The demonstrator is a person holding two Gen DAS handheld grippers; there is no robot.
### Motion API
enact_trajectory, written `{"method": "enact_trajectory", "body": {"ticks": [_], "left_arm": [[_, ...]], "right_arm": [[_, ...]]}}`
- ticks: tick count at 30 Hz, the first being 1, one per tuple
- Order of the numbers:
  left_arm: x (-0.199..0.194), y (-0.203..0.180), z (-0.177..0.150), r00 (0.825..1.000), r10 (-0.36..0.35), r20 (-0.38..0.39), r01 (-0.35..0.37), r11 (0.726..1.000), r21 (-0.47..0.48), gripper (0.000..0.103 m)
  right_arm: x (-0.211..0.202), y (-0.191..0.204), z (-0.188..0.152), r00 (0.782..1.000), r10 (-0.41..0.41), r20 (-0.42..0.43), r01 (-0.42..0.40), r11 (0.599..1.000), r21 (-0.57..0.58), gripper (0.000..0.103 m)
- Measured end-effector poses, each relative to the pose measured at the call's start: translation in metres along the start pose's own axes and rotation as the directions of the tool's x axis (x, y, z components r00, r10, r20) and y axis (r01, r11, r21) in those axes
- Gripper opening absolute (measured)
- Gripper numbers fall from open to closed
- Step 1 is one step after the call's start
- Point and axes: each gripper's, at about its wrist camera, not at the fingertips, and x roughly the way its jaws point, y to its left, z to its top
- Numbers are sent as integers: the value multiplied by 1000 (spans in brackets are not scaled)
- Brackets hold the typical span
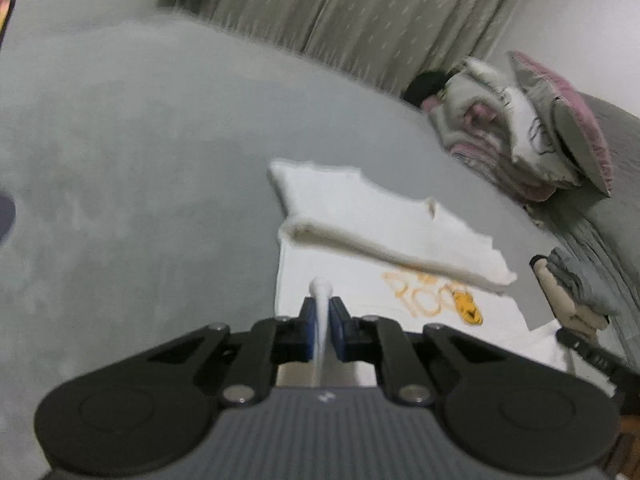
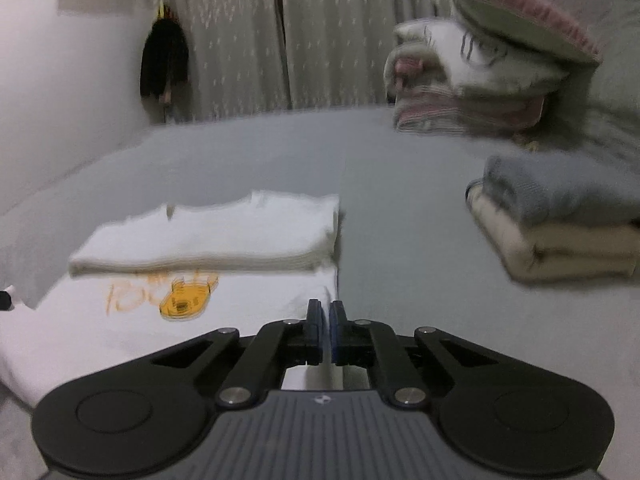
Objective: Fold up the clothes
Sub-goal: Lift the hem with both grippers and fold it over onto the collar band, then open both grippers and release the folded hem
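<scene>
The white T-shirt point(image 1: 384, 216) lies half folded at centre frame on the grey bed point(image 1: 140, 152), its orange print point(image 1: 436, 296) partly hidden. The left gripper point(image 1: 321, 308) pinches its hem. The right gripper point(image 2: 325, 316) has its jaws nearly together at the shirt's edge; whether cloth is caught is unclear. Folded clothes point(image 2: 560, 220) blur at right.

I am seeing wide open room across the grey bed point(image 1: 132, 168), lying bare to the left and ahead of the left tongs point(image 1: 321, 304). The white T-shirt point(image 1: 384, 224), its upper part folded over, is occupying the middle ground ahead of both tongs. Right of the right tongs point(image 2: 325, 312), a clear grey lane is running toward the curtain point(image 2: 320, 32). A folded stack point(image 2: 560, 220) of grey and cream garments is blocking the right side, near the shirt yet apart from it. Behind it, a heap of bedding and pillows point(image 2: 488, 64) is closing the far right corner.
</scene>
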Motion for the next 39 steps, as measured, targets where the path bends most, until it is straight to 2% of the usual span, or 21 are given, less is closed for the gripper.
{"method": "enact_trajectory", "body": {"ticks": [4, 6, 14, 22, 25, 26, 27, 29, 31, 33, 34, 36, 39], "left_arm": [[-6, -18, 10, 996, 31, 89, -38, 996, 79, 9], [-3, -24, 17, 993, 47, 106, -58, 992, 108, 9], [36, -24, 32, 988, 126, 86, -137, 982, 133, 9], [90, -19, 15, 975, 220, 39, -223, 951, 214, 10], [97, -19, 7, 964, 260, 51, -264, 935, 238, 24], [97, -20, 5, 960, 272, 63, -279, 929, 244, 46], [96, -20, 5, 957, 282, 73, -291, 925, 246, 80], [89, -22, 6, 952, 283, 114, -303, 922, 239, 103], [79, -29, 6, 941, 291, 173, -326, 915, 239, 103], [70, -41, 6, 928, 303, 218, -354, 901, 253, 103], [66, -47, 5, 927, 295, 232, -352, 899, 261, 103], [59, -59, 3, 936, 255, 241, -318, 907, 277, 103], [50, -75, -4, 966, 135, 220, -201, 928, 313, 103]], "right_arm": [[-2, 6, 11, 998, -27, 63, 29, 999, -30, 6], [3, 5, 18, 997, -36, 75, 38, 999, -33, 6], [42, 0, 26, 996, -67, 58, 68, 998, -18, 6], [89, 3, 9, 994, -106, -34, 104, 993, -57, 6], [95, 2, 5, 992, -113, -64, 110, 993, -49, 7], [92, 3, 6, 992, -113, -61, 111, 993, -42, 13], [88, 4, 7, 992, -113, -58, 111, 993, -36, 19], [81, 6, 10, 992, -113, -52, 112, 993, -23, 64], [74, 8, 13, 992, -113, -46, 113, 994, -11, 81], [67, 10, 15, 993, -114, -40, 114, 994, 2, 85], [63, 11, 16, 993, -114, -37, 114, 993, 8, 89], [53, 19, 18, 996, -86, -22, 86, 996, 22, 94], [38, 37, 15, 1000, -22, 9, 22, 999, 26, 103]]}}
